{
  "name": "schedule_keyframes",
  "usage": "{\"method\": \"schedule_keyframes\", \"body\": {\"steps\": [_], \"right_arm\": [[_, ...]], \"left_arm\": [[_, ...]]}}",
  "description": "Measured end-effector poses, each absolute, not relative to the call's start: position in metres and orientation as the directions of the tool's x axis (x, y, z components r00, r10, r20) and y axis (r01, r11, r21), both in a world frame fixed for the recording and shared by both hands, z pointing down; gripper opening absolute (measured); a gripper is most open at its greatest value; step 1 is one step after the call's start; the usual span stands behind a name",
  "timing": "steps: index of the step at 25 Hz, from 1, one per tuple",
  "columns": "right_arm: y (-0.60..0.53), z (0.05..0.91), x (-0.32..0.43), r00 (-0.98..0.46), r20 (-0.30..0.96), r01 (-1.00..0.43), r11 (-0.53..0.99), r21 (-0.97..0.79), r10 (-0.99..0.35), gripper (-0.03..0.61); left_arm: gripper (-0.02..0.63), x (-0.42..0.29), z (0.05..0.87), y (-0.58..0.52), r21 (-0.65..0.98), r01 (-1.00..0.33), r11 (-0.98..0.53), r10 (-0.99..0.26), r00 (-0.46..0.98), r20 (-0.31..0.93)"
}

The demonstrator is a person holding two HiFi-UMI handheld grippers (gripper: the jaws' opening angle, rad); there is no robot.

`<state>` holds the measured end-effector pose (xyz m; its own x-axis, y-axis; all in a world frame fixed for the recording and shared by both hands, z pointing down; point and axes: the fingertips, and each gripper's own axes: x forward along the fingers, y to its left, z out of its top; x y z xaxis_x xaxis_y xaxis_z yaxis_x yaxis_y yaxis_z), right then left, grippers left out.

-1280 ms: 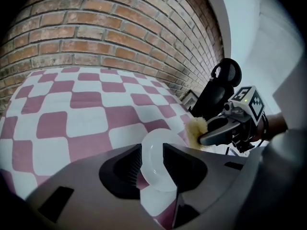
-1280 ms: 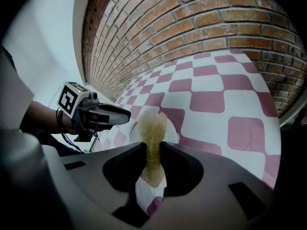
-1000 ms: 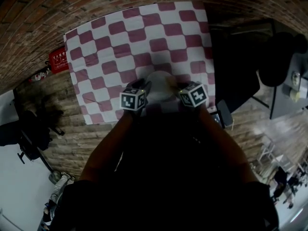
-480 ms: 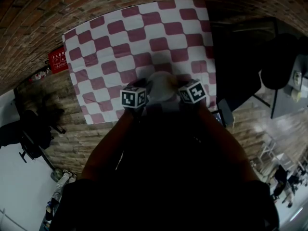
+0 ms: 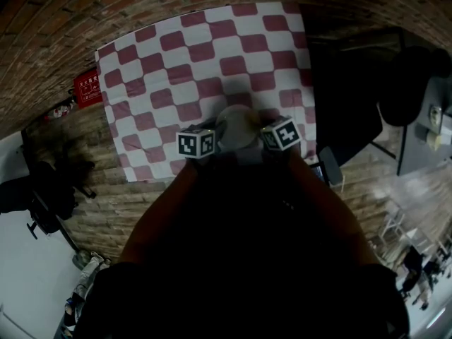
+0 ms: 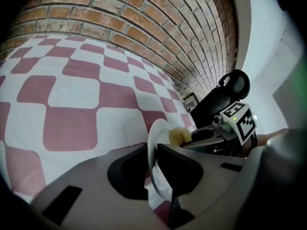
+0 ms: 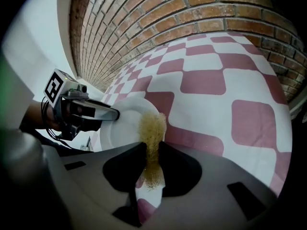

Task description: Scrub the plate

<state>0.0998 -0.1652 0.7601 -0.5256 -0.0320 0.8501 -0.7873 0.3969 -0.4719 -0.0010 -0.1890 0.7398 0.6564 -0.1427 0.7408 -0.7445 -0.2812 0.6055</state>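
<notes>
Plate (image 5: pixel 236 127) (image 6: pixel 154 145) is held on edge, low over the near part of the red-and-white checked cloth (image 5: pixel 205 55), between the two grippers. The left gripper (image 6: pixel 152 157) has just been closing its jaws and now clamps the plate's rim between them. The right gripper (image 7: pixel 152 152) grips a yellow-brown scourer (image 7: pixel 152 126) whose top presses against the plate's face. Each gripper's cube (image 5: pixel 195 145) bears black-and-white square markers. A red sign (image 5: pixel 86 88) at the left carries white writing too small to read.
</notes>
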Motion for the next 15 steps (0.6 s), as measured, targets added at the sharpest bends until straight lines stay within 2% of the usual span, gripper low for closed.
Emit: {"method": "schedule_keyframes", "body": {"steps": [5,15], "right_arm": [[-0.172,0.751,0.092,-0.511,0.854,-0.803,0.411,-0.432,-0.1,0.077],[-0.192,0.685,0.037,-0.553,0.82,-0.732,0.555,-0.396,-0.145,0.077]], "left_arm": [[0.026,0.005,0.723,-0.186,0.673,-0.693,-0.259,-0.185,0.719,0.67],[0.023,0.005,0.676,-0.199,0.741,-0.612,-0.278,-0.28,0.789,0.547]]}}
